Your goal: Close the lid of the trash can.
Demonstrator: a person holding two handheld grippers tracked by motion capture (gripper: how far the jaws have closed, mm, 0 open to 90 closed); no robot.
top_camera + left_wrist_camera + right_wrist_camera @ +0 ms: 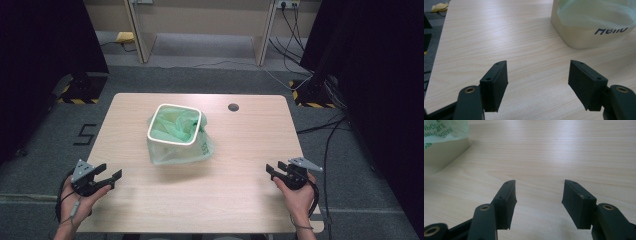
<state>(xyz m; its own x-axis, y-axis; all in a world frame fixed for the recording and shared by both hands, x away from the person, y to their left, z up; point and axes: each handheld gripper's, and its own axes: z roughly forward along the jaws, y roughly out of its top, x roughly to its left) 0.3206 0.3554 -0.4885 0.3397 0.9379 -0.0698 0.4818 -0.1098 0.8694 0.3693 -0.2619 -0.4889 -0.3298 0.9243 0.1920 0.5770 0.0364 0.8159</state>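
Small cream wastebasket (172,135) lined with a green bag (176,126), upright at frame centre on the table (225,200). Bag edges partly draped outside, likely still needing work. Left tongs (111,176) lower left, right tongs (272,171) lower right: both apart, empty, well away.

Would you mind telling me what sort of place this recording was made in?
Probably a lab or recording workspace: a bare wooden table with a small bin, tripod feet on hazard-striped tape, and loose cables on grey carpet.

The small bin (172,137) is cream-white with dark blue letters, and its bag (176,125) is pale green with green print. The table (210,200) is light wood grain; both grippers (102,179) (278,172) are black.
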